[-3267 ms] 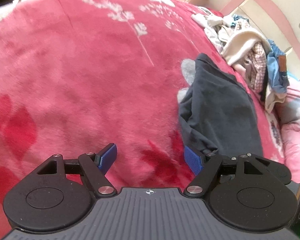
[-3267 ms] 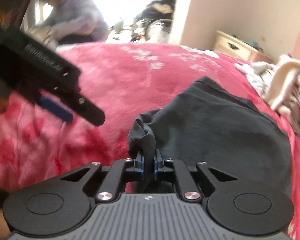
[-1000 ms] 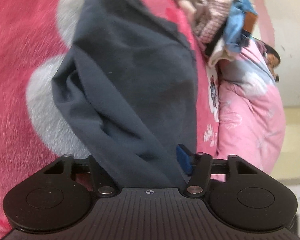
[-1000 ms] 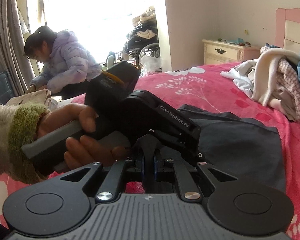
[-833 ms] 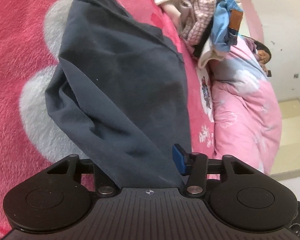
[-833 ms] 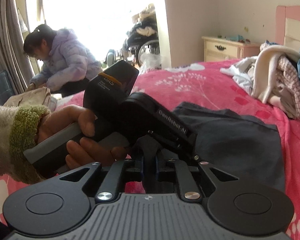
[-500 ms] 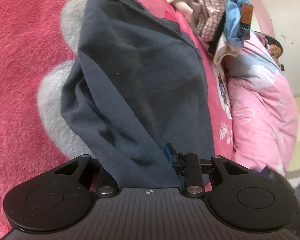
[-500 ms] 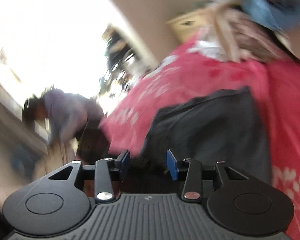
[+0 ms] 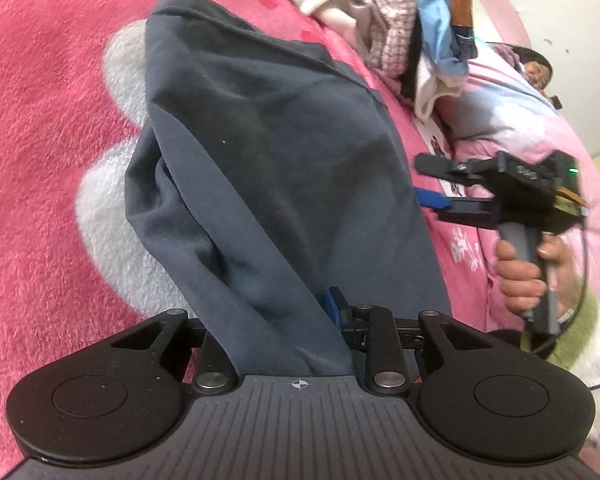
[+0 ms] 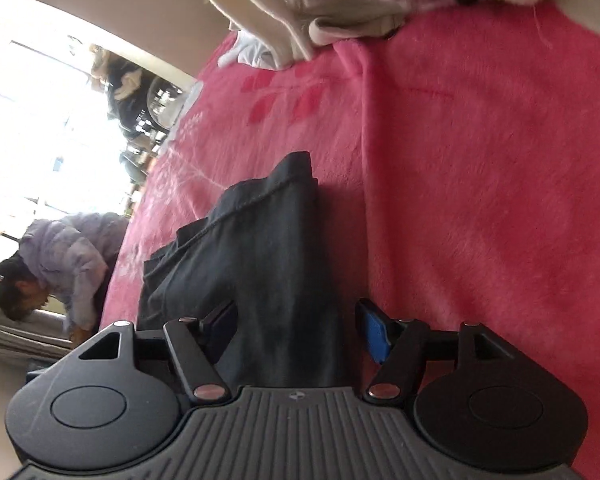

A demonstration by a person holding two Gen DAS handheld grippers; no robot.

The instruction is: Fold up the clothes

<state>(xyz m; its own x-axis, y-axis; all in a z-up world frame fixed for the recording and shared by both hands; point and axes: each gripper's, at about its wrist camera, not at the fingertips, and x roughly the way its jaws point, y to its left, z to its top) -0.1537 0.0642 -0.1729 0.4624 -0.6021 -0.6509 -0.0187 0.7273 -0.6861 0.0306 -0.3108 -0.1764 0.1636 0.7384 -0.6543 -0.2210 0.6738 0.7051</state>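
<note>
The dark grey garment (image 9: 284,152) lies on the pink fleece blanket (image 9: 40,128), stretched away from me, with its far hem running across near the heap of unfolded clothes (image 9: 384,12). One long edge is rumpled into a thick fold on the left in my left camera; the other long edge runs fairly straight toward the blanket's side. My left gripper (image 9: 276,320) is clenched on the near end of the cloth, which bunches up between its blue pads (image 9: 332,306) and drapes over the front of the tool. My right gripper (image 10: 296,332) is released: its jaws have just been opening, and they stand wide with a strip of the garment lying between them, neither pad pressing it. From the left camera I see that same gripper held sideways in my right hand (image 9: 528,276), just beside the garment's straight edge, over the pale pink quilt (image 9: 540,128).

To the left of the garment the blanket is bare pink and white pile, a broad stretch of free room. To the right there is only a narrow strip of blanket before the quilt begins. Beyond the far hem the heap of clothes, cream, checked pink and blue denim, crowds that end of the bed and limits room there. In the right camera a person in a lilac jacket (image 10: 72,256) bends down beside the bed, near a bright window (image 10: 32,120), well apart from the garment.
</note>
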